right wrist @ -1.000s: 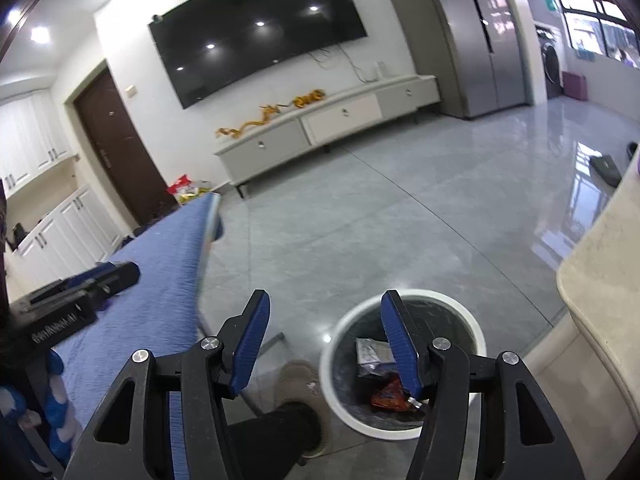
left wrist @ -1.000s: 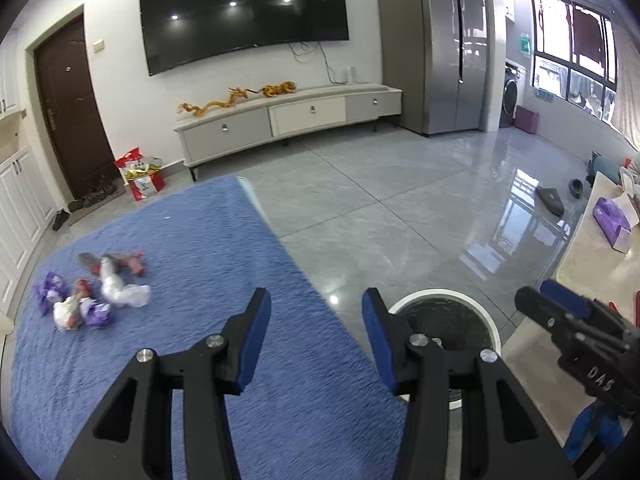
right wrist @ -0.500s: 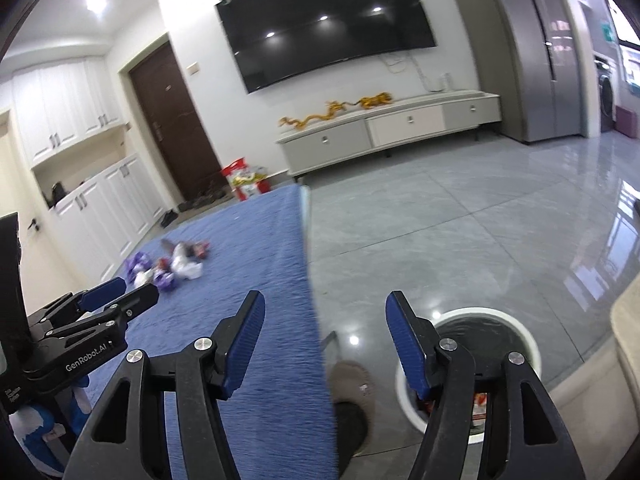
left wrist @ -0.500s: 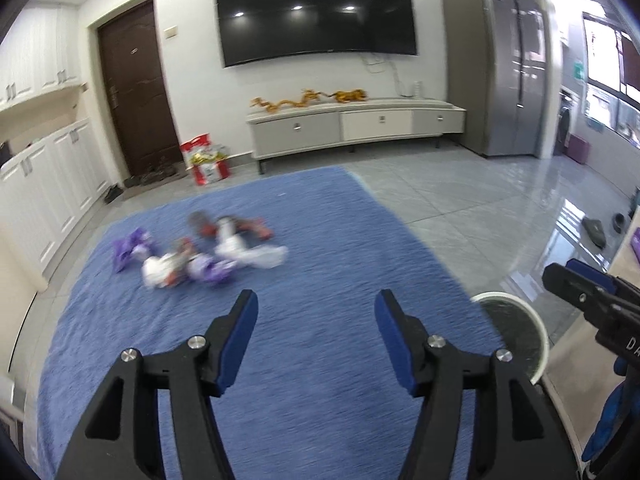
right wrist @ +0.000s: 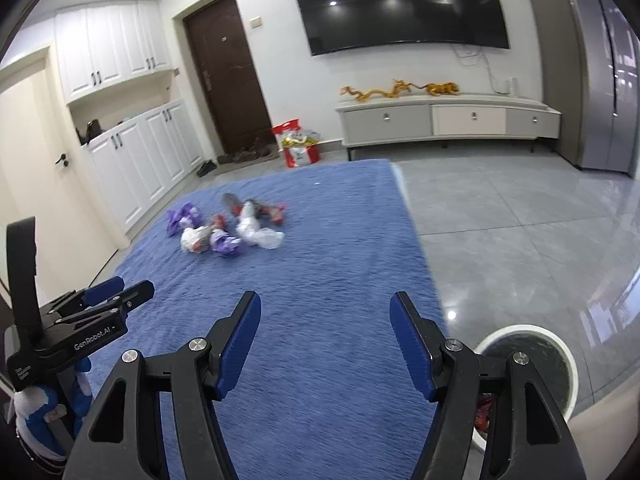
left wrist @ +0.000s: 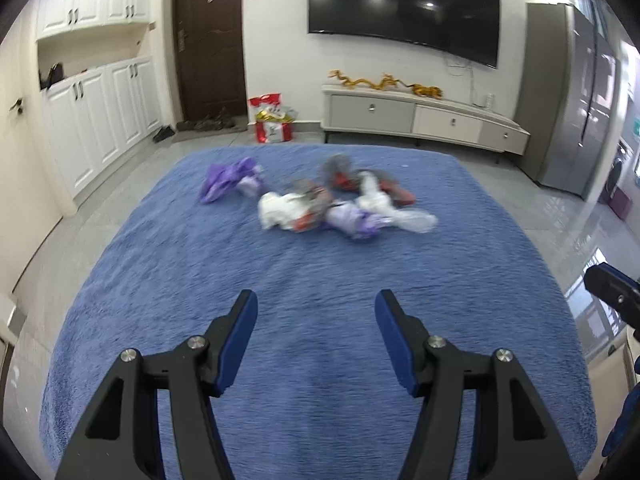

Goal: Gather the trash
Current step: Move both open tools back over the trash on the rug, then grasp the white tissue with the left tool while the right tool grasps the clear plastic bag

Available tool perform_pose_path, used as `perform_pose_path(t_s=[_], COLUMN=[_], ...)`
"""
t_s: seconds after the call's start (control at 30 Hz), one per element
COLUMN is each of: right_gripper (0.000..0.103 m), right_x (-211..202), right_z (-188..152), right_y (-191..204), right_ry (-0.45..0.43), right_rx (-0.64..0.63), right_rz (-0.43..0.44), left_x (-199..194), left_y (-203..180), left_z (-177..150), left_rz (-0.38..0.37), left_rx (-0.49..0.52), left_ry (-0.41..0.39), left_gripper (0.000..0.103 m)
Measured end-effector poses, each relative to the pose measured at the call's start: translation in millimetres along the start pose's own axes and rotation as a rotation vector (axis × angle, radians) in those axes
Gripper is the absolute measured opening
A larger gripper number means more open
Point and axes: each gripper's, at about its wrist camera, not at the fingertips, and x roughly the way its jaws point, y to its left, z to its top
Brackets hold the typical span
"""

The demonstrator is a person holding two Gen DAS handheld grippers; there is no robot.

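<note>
A heap of crumpled wrappers (left wrist: 328, 208), white, purple and red, lies on the far middle of a blue cloth-covered table (left wrist: 280, 288); it also shows in the right wrist view (right wrist: 228, 226). A separate purple wrapper (left wrist: 230, 180) lies to its left. My left gripper (left wrist: 316, 320) is open and empty, above the near part of the cloth. My right gripper (right wrist: 325, 322) is open and empty, above the cloth's right side. A white-rimmed trash bin (right wrist: 532, 368) stands on the floor to the right, with wrappers inside.
The table's right edge (right wrist: 416, 240) drops to grey tiled floor. A TV console (left wrist: 424, 118), dark door (left wrist: 210, 40), white cabinets (left wrist: 100, 112) and a red bag (left wrist: 272, 120) stand along the far walls. A grey fridge (left wrist: 576, 100) stands at the right.
Both grippers have swung left from the bin toward the table. The wrapper heap now sits ahead of both, and the bin has dropped out of the left wrist view.
</note>
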Motion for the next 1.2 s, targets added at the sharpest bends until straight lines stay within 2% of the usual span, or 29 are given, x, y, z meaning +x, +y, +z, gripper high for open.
perform_pose_path(t_s=[0.3, 0.83, 0.93, 1.13, 1.2], right_gripper=[0.066, 0.069, 0.070, 0.070, 0.070], right_x=[33.1, 88.4, 101.4, 133.7, 146.5], right_z=[12.3, 26.2, 28.9, 44.3, 53.1], right_y=[25.7, 37.8, 39.3, 50.9, 55.3], right_ry=[0.046, 0.105, 0.117, 0.130, 0.127], right_rx=[-0.038, -0.089, -0.103, -0.177, -0.200], right_rz=[0.018, 0.032, 0.037, 0.063, 0.082], left_x=[17.0, 65.3, 74.9, 99.1, 108.8], left_y=[41.3, 65.3, 73.1, 79.7, 77.8], left_z=[0.8, 7.8, 13.2, 41.2, 52.1], left_rz=[0.005, -0.003, -0.036, -0.172, -0.181], left_rx=[-0.069, -0.105, -0.118, -0.119, -0.108], left_ry=[0.030, 0.122, 0.133, 0.140, 0.136], left_gripper=[0.060, 0.060, 0.060, 0.061, 0.061])
